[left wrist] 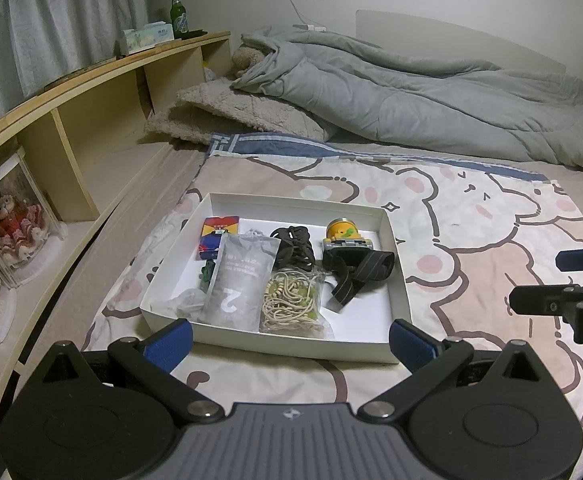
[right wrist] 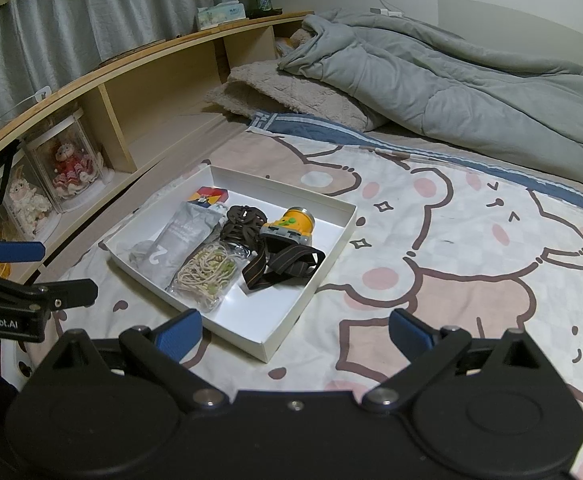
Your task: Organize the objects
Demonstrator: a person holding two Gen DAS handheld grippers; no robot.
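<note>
Landmark: the shallow white cardboard box tray (left wrist: 391, 236) lying on the cartoon-bear patterned bedspread (left wrist: 491, 240); every place below is told from it.
Contents: inside the tray sit a grey drawstring pouch printed with a "2" (left wrist: 241, 280), a clear bag of cream cord with green beads (left wrist: 291, 300), a dark brown coiled cord (left wrist: 293, 246), a yellow headlamp with a striped black strap (left wrist: 341, 234) and a red-blue-yellow card box (left wrist: 216, 236). All are in already; nothing loose shows on the bedspread around it.
My left gripper (left wrist: 289, 338): jaws released and spread wide, holding nothing, square to the tray's near wall and just short of it.
My right gripper (right wrist: 293, 332): jaws likewise apart and empty, off the tray's near right corner, which points between them.
Nearer hand: the left faces pouch and cord bag; the right lies closer to the headlamp.
Long axis: pouch and cord bag both run from near wall to far wall, in line with my left jaws' reach.
Stage: fits either things gathered in, or a full tray awaiting sorting out; I cannot tell which.
</note>
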